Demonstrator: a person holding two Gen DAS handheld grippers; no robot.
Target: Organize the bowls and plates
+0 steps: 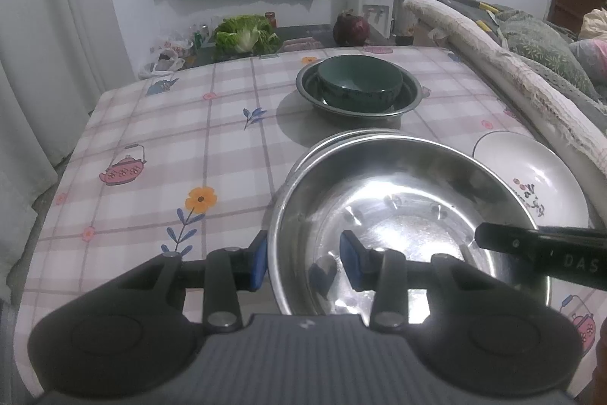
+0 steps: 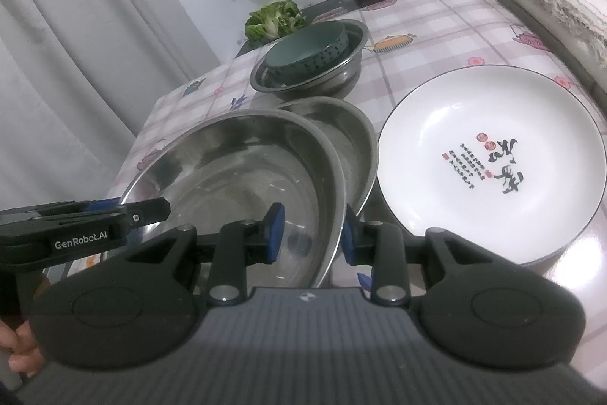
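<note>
A large steel bowl [image 1: 398,200] [image 2: 227,169] sits askew on another steel bowl [image 2: 353,147] at the near side of the table. My left gripper [image 1: 305,260] straddles its near left rim, one pad outside and one inside, jaws open with a gap to the wall. My right gripper [image 2: 313,234] straddles the right rim the same way, open; one of its fingers [image 1: 531,245] shows in the left wrist view. A white plate [image 2: 489,158] [image 1: 531,169] with black script lies to the right. Farther back a dark green bowl [image 1: 358,82] [image 2: 307,52] rests in a steel basin [image 1: 411,93].
The checked tablecloth [image 1: 170,139] ends at a curtain on the left. Rolled bedding [image 1: 512,71] runs along the table's right edge. A green cabbage [image 1: 242,33] and a purple cabbage [image 1: 351,29] lie beyond the far edge. A hand [image 2: 19,348] shows at lower left.
</note>
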